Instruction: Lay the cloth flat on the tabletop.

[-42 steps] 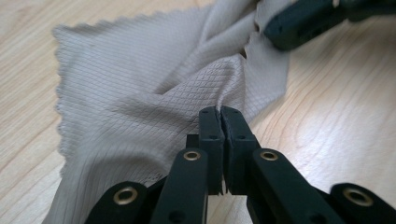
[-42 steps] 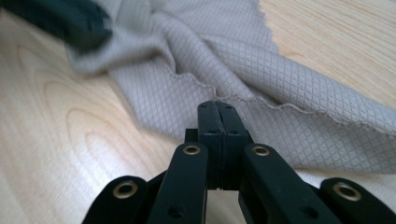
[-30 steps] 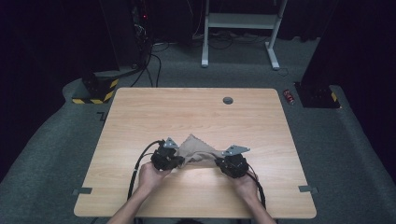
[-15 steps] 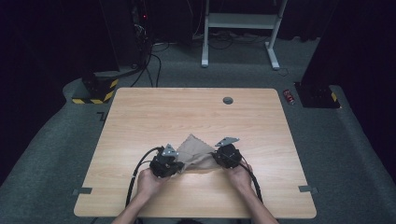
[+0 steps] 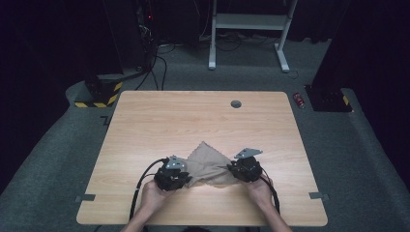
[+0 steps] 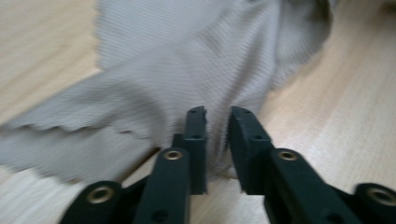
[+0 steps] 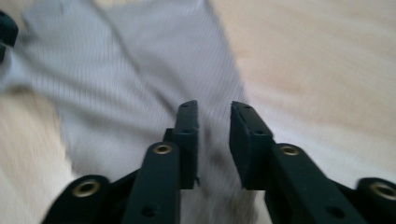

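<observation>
wood table (image 5: 145, 121), grey carpet (image 5: 348, 145), dark room, beige cloth (image 5: 208, 162)

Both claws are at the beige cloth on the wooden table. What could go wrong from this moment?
1. The jaws of the left claw and the right claw have just been opening, with a gap between the pads. The crumpled beige cloth lies in that gap, so it may slip out if the hands lift now.
2. The cloth is bunched and folded over itself; a new grip could catch two layers at once.
3. It lies near the front edge of the light wooden table; a pull toward the person might drag it off.
</observation>
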A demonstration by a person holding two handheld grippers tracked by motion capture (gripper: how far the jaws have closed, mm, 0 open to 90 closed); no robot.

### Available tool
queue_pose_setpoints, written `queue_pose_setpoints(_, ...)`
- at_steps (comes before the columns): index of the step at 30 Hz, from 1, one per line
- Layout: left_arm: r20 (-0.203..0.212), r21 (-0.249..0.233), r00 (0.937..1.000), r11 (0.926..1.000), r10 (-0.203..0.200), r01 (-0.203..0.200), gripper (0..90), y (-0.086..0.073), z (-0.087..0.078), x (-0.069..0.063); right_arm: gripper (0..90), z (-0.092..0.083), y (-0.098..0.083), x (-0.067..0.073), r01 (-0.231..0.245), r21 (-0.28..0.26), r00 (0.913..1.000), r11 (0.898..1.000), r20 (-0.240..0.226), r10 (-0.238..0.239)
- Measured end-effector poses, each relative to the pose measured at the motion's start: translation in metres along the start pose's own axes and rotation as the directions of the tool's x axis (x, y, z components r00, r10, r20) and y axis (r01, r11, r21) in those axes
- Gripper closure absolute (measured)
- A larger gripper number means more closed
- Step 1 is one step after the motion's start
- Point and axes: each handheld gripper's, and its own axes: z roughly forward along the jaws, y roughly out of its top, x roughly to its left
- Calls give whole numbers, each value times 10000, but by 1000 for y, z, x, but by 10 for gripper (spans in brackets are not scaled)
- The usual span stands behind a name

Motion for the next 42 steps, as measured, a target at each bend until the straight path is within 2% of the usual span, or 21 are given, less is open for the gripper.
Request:
queue_pose_setpoints(2, -600, -292, 9980, 9994, -220, 203, 674, -1, -9, 6, 665, 8, 16, 3, -27, -133, 10000, 9999, 56, 28)
queue_pose_setpoints(3, -600, -292, 9980, 9994, -220, 203, 660, -1, -9, 6, 665, 8, 16, 3, -27, -133, 10000, 9999, 56, 28)
queue_pose_setpoints(4, -889, -317, 9957, 9993, -250, 222, 660, -2, -11, 7, 657, 12, 20, 4, 29, -106, 10000, 9999, 53, -28)
queue_pose_setpoints(5, -1233, -285, 9919, 9992, -306, 273, 617, -2, -11, 9, 629, 25, 32, 8, 185, 19, 9998, 9998, 65, -186)
queue_pose_setpoints(10, -1561, -331, 9845, 9966, -802, 759, 569, -1, -4, 19, 575, 47, 48, 10, 112, 285, 9998, 9995, 150, -116)
queue_pose_setpoints(12, -1728, -244, 9823, 9973, -719, 687, 558, 2, 1, 21, 574, 56, 53, 9, 18, 298, 9998, 9996, 192, -24)
queue_pose_setpoints(13, -1782, -114, 9821, 9981, -616, 606, 559, 5, 7, 22, 575, 65, 54, 9, -149, 613, 9997, 9980, 189, 138)
queue_pose_setpoints(17, -1892, -6, 9812, 9993, -379, 385, 565, 9, 15, 21, 616, 74, 54, 8, 136, 893, 9992, 9959, 372, -170)
queue_pose_setpoints(18, -1850, 148, 9821, 9991, -361, 395, 579, 10, 20, 22, 711, 73, 55, 9, 227, 948, 9992, 9952, 320, -258)
queue_pose_setpoints(22, -1597, 464, 9867, 9982, -289, 368, 643, 10, 29, 25, 814, 72, 56, 11, 565, 1109, 9981, 9922, 183, -589)
queue_pose_setpoints(23, -1474, 450, 9886, 9983, -312, 383, 672, 11, 29, 25, 848, 72, 56, 13, 578, 1243, 9980, 9906, 193, -606)
queue_pose_setpoints(24, -1480, 509, 9888, 9983, -209, 288, 753, 12, 29, 24, 879, 72, 58, 14, 951, 1346, 9949, 9863, 197, -986)
queue_pose_setpoints(27, -1394, 710, 9902, 9975, 106, -7, 830, 15, 29, 24, 884, 72, 58, 14, 933, 1320, 9952, 9869, 175, -964)
queue_pose_setpoints(28, -1597, 388, 9864, 9987, 380, -322, 894, 16, 25, 23, 885, 70, 57, 14, 952, 1188, 9949, 9883, 233, -986)
queue_pose_setpoints(29, -1597, 388, 9864, 9987, 380, -322, 897, 16, 25, 23, 885, 70, 57, 14, 952, 1188, 9949, 9883, 233, -986)
queue_pose_setpoints(30, -1585, 135, 9866, 9992, 400, -383, 898, 17, 21, 23, 885, 61, 58, 13, 817, 828, 9961, 9932, 269, -842)
queue_pose_setpoints(33, -1510, -108, 9879, 9992, 358, -378, 900, 19, 11, 24, 885, 51, 59, 10, 594, 474, 9979, 9971, 243, -606)
queue_pose_setpoints(34, -1439, -198, 9893, 9994, 259, -290, 900, 18, 5, 27, 884, 40, 60, 7, 512, 125, 9982, 9986, 313, -515)
queue_pose_setpoints(37, -1308, -323, 9914, 9994, 104, -147, 900, 14, -3, 32, 885, 25, 56, 2, 387, -257, 9984, 9989, 431, -375)
queue_pose_setpoints(40, -1222, -276, 9925, 9996, -30, -4, 900, 9, -6, 35, 885, 18, 49, -5, 222, -253, 9982, 9994, 564, -207)
queue_pose_setpoints(42, -1073, 232, 9942, 9997, -65, 90, 900, 3, -4, 39, 884, 17, 35, -11, -4, 95, 9983, 10000, 576, -2)
